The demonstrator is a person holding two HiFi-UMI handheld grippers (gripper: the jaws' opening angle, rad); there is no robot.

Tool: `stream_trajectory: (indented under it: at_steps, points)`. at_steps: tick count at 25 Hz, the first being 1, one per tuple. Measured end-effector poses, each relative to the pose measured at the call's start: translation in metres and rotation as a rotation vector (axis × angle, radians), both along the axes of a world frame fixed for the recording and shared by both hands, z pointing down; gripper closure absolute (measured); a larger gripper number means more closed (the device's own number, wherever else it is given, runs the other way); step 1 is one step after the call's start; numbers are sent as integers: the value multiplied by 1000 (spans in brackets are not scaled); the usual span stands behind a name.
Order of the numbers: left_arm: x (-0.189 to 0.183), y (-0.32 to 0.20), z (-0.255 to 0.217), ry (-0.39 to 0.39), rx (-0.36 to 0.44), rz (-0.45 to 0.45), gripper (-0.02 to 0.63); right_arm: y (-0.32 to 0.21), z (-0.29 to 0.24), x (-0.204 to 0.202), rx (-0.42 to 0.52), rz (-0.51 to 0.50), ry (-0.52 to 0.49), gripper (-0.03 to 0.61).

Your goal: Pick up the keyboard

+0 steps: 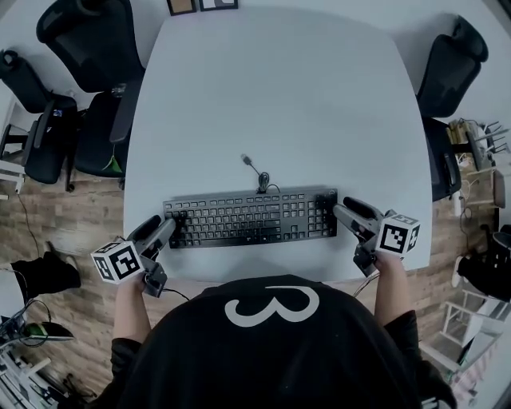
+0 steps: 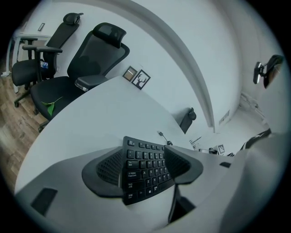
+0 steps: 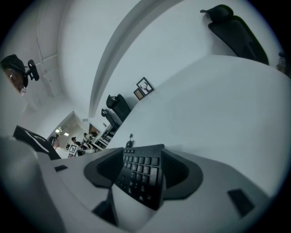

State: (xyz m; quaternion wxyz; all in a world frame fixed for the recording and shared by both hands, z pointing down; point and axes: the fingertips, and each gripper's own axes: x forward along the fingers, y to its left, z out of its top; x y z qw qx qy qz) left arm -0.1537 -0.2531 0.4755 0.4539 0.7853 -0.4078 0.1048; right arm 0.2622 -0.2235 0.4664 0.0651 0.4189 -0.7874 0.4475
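A pale, smooth table with rounded corners fills most of the head view. It stands on wood-plank floor. 2 black mesh-backed chairs stand at its left far corner and 1 more at the right, all partly cut off by the picture's edge. The person's dark top covers the table's near edge.

The keyboard, flat, black and long, lies crosswise near that edge, directly in front of the person, with bare tabletop around it. The left gripper is at its left end and the right gripper at its right end. Each gripper's own view shows ribbed dark pads spread wide with a keyboard end between them. Whether the pads touch the keyboard is hard to tell. Each gripper carries a white marker cube.

A thin dark cable runs from the keyboard's back edge, curls, and ends loose on the table. 2 small picture frames are clipped at the top.
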Motion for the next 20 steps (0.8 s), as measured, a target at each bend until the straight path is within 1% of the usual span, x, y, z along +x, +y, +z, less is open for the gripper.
stream_trajectory:
  at_steps: [3,7,10,16,20]
  points:
    - [0,-2,15,-14,-38,-6,334,2,20,1,-69,-35,35,324]
    - [1,-3,27,5,-80,-9,334,-1,32,-4,-123,-63,48,324]
    - [5,-3,31,6,-99,6,334,-2,40,-5,-155,-78,62,324]
    - [9,-5,37,7,-123,22,334,-2,48,-16,-208,-91,27,324]
    - [18,-4,39,14,-140,46,336,0,53,-19,-229,-104,38,324]
